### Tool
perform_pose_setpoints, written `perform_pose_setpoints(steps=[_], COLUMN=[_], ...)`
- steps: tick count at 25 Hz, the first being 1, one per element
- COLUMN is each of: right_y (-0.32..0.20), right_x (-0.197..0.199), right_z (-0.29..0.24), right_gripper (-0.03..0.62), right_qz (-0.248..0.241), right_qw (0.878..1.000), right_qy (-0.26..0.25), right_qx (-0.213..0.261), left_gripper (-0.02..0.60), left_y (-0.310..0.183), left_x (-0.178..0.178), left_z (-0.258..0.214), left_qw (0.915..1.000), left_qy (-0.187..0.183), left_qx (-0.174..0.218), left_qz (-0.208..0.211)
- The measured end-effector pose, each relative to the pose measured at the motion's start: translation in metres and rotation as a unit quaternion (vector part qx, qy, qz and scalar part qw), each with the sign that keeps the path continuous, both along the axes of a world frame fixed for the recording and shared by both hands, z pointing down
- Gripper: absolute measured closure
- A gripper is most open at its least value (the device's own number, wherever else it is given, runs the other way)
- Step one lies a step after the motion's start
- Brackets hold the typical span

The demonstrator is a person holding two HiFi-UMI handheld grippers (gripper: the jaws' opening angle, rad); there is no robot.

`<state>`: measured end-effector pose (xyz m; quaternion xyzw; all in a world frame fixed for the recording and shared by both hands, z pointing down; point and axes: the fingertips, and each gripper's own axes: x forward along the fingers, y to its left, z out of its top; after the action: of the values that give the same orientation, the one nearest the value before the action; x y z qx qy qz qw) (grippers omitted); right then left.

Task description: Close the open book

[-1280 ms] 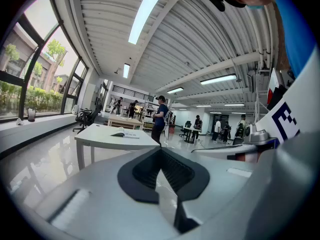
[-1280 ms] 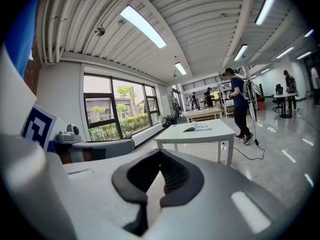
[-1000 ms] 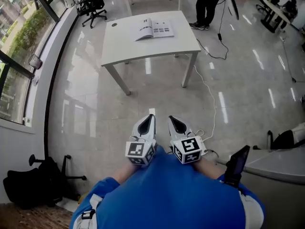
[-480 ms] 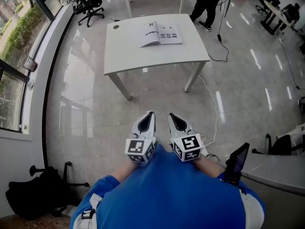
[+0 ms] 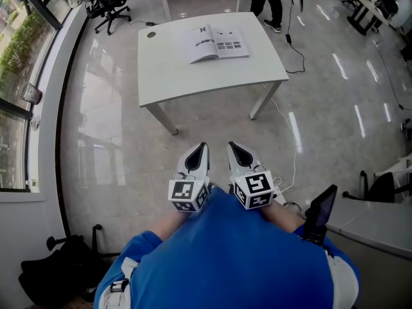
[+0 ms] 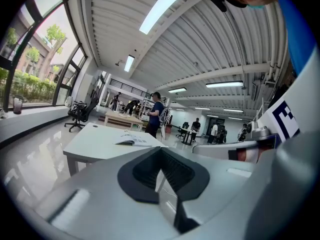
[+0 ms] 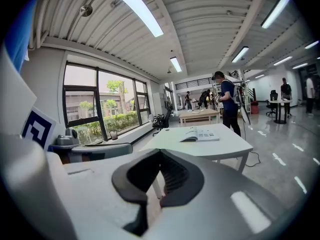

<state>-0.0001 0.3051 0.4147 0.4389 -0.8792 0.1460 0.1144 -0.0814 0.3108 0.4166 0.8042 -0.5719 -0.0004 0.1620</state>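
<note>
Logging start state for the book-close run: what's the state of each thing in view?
book: open, flat on the table
left gripper: shut, empty, short of the table
right gripper: shut, empty, short of the table
table: upright, bearing the book

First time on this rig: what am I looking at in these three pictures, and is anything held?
No robot: a person holds a two-jaw gripper in each hand. The head view looks down from their head camera at the left gripper and right gripper. The other two views ride on each gripper, looking along its jaws. Both pairs of jaws are shut and empty. Ahead stands a white table with an open book, a stretch of floor away.
</note>
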Motion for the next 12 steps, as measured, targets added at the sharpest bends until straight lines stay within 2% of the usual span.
perform_pose_setpoints(steps=[6, 12], right_y=[-0.042, -0.106], right_x=[-0.003, 0.006], right_z=[0.008, 0.01], right_gripper=[0.592, 0.592], right_qz=[-0.002, -0.016], right_qw=[1.0, 1.0], right_qy=[-0.006, -0.021], right_qx=[-0.005, -0.008], left_gripper=[0.575, 0.575], left_y=[-0.044, -0.107], left_x=[-0.003, 0.002], left_z=[0.004, 0.01], left_qw=[1.0, 0.9996], left_qy=[-0.005, -0.012], left_qx=[-0.003, -0.017], left_qz=[0.0, -0.018])
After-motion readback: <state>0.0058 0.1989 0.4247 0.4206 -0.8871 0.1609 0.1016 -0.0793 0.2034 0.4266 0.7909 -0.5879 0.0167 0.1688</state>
